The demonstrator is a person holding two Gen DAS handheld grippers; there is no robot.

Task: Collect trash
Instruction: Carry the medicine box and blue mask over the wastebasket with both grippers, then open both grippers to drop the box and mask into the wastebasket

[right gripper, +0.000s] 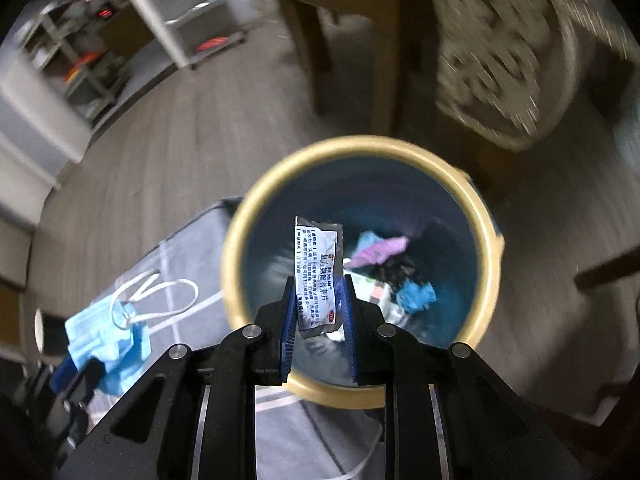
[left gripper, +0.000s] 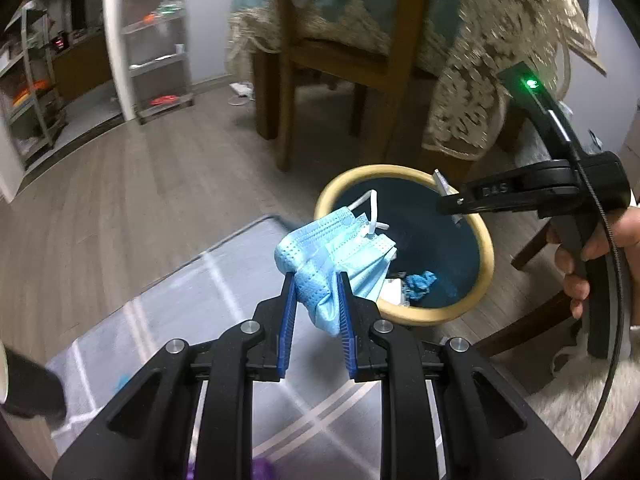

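Left wrist view: the left gripper is clamping a crumpled light-blue pleated face mask between nearly closed blue pads. The mask is hanging just at the near rim of the round dark-blue waste bin with a cream rim, not yet fully over the opening. The right gripper, held in a person's hand, is reaching over the far rim, pinching a small wrapper.

Right wrist view: the right gripper is gripping a flat silver printed sachet between nearly closed jaws, poised directly above the bin, which is already holding discarded scraps. The mask is showing at lower left, beside the bin.

Judgement: the deposit step is in hand. The right jaws need only part; the left must first carry the mask further over the opening.
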